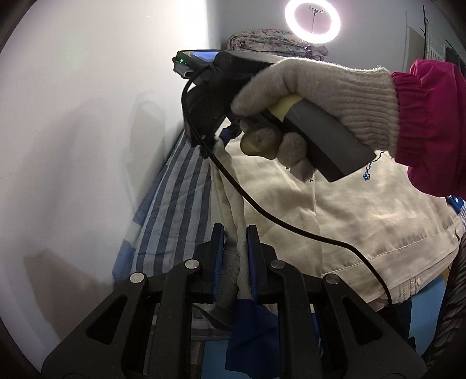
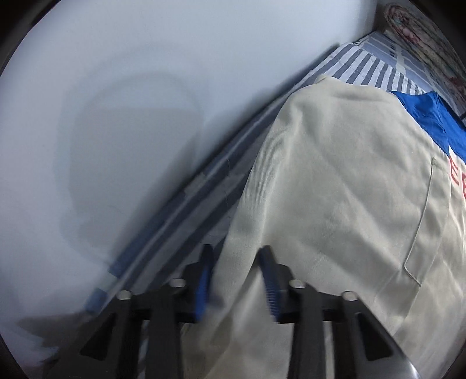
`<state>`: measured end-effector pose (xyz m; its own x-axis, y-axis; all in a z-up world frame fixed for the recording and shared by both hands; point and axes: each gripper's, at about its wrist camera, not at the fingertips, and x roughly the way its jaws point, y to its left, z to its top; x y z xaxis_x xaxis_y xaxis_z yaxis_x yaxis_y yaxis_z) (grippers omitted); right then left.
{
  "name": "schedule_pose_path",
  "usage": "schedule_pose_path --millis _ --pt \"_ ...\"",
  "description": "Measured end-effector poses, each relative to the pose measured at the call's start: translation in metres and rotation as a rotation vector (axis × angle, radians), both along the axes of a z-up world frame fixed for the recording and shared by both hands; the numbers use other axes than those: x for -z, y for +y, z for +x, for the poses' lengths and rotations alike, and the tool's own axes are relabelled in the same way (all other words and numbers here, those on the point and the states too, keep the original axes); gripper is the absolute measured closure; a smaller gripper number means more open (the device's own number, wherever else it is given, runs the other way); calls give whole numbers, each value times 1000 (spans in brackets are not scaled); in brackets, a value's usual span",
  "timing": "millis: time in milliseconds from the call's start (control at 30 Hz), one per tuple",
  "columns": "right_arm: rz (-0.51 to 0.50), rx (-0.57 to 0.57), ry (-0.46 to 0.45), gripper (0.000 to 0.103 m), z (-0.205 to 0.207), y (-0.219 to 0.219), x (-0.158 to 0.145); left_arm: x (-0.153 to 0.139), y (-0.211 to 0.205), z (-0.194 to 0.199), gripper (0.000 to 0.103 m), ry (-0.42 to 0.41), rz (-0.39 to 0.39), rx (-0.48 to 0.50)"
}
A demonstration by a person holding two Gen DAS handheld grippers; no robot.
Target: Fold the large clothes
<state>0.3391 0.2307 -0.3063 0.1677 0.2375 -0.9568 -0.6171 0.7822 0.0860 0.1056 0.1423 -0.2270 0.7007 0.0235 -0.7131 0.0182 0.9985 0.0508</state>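
A large cream jacket (image 1: 343, 210) with blue trim lies on a blue-and-white striped bed sheet (image 1: 174, 192). My left gripper (image 1: 235, 230) is shut on a bunched edge of the jacket between its blue pads. In the left wrist view the right gripper's body (image 1: 233, 75) shows, held by a grey gloved hand (image 1: 320, 99) above the jacket's far end. In the right wrist view the jacket (image 2: 335, 180) fills the frame, and my right gripper (image 2: 236, 250) has cream cloth between its fingers, which stand fairly wide apart. The image is blurred.
A white wall (image 1: 87, 131) runs close along the left of the bed. A folded floral quilt (image 1: 268, 42) sits at the bed's far end, under a ring light (image 1: 313, 17). A black cable (image 1: 262, 210) trails over the jacket.
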Motion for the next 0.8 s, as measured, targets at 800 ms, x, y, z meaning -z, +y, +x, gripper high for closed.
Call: schedule_pose_path --millis 800 --pt "704 334 51 102 -6 -232 -38 -62 -84 -43 101 -19 -45 258"
